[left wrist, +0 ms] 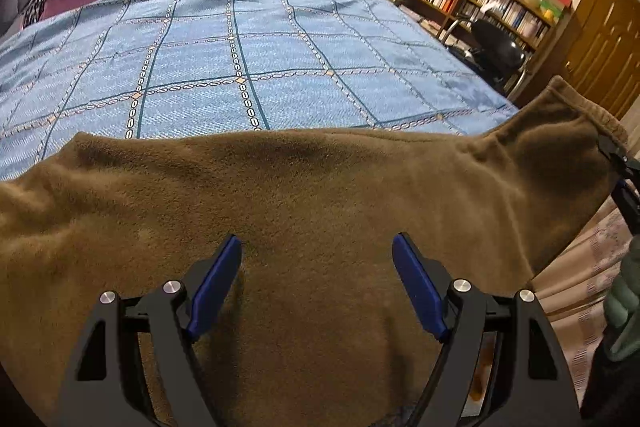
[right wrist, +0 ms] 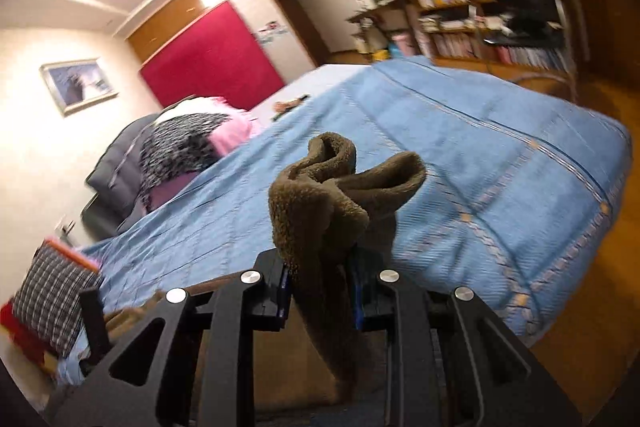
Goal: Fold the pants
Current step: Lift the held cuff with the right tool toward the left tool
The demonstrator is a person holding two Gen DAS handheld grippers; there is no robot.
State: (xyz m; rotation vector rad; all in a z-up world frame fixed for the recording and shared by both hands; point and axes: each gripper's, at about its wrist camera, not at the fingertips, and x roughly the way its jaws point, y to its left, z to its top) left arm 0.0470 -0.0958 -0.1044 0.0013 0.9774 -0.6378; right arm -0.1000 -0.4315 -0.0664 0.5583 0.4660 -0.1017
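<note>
A bunched end of the brown pants (right wrist: 320, 195) is clamped in the right hand-held gripper (right wrist: 320, 291) above the bed (right wrist: 480, 147); the left hand-held gripper (left wrist: 316, 279) is held wide open over the fabric.

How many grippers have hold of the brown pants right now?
1. The right gripper is shut on the brown pants, lifting one end; the left gripper hovers open over the middle.

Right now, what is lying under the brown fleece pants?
The brown fleece pants lie on the blue checked bedspread, one end lifted in the right gripper. Whatever lies beneath them is covered.
</note>
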